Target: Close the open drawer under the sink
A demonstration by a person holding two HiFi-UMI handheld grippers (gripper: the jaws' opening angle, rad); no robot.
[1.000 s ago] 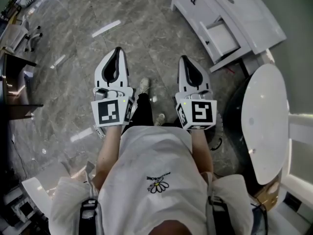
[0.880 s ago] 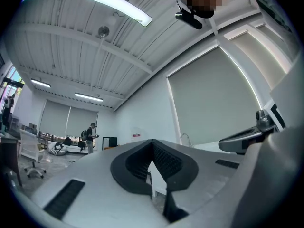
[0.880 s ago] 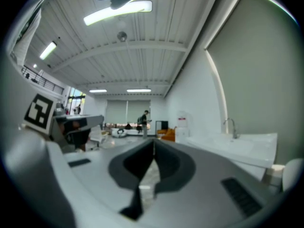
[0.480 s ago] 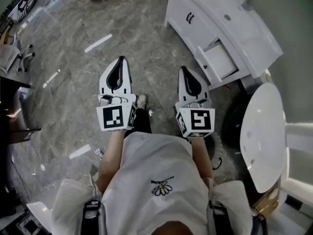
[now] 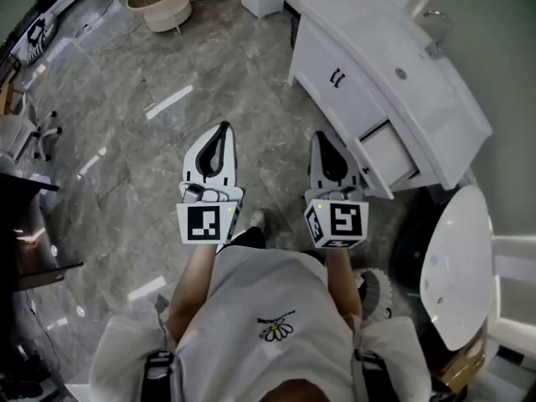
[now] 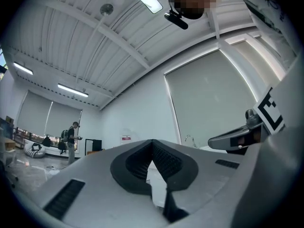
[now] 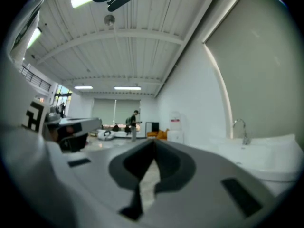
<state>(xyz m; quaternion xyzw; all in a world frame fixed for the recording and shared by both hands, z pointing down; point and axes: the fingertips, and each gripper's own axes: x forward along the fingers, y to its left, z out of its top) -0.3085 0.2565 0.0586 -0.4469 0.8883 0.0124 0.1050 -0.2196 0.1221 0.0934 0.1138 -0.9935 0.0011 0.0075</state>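
Head view: the open drawer (image 5: 390,156) has drawn closer and now sits right of centre, near my right gripper (image 5: 326,141). That gripper and my left gripper (image 5: 221,132) are both closed and empty, so I judge pushing comes next.

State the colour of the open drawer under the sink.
The open drawer is white; the head view shows it best.

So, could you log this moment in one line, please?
drawer: open, untouched | left gripper: shut, empty | right gripper: shut, empty
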